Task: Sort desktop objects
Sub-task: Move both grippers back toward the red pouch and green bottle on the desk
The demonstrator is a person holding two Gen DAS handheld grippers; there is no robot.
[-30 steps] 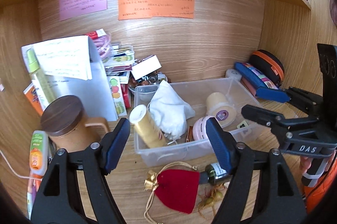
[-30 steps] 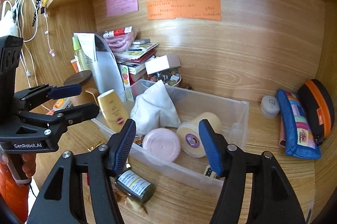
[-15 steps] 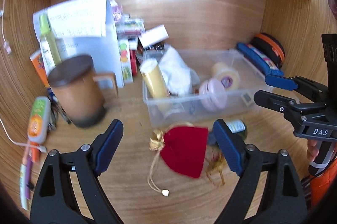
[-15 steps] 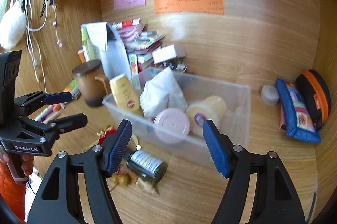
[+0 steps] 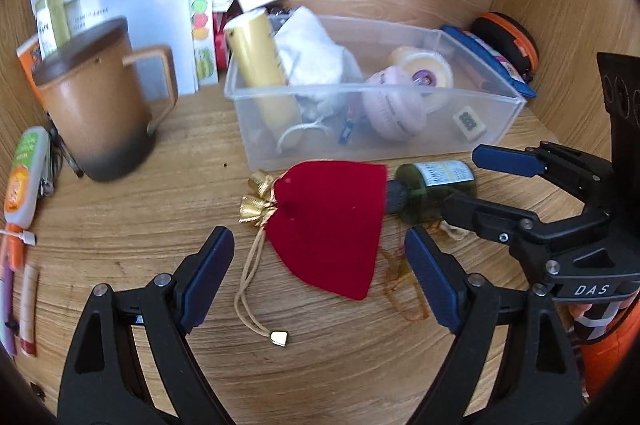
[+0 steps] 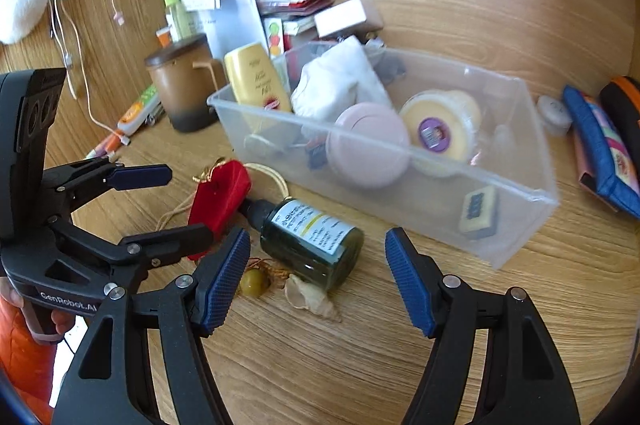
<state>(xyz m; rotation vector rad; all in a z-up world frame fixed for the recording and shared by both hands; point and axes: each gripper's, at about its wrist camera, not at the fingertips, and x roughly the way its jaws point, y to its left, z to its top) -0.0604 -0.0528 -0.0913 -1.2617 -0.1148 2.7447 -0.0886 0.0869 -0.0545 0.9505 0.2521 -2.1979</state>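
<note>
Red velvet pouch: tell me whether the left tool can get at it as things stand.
Probably yes. The left tool is open, and the red velvet pouch lies flat on the desk right ahead of its fingers, uncovered; only the green bottle touches its far edge.

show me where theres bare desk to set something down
Bare wood lies between the brown lidded mug and red velvet pouch, and nearer than the seashell. Crowded: in front of the clear plastic bin, around the green glass bottle.

Wooden desk — bearing clear bin, red pouch, green bottle, mug.
</note>
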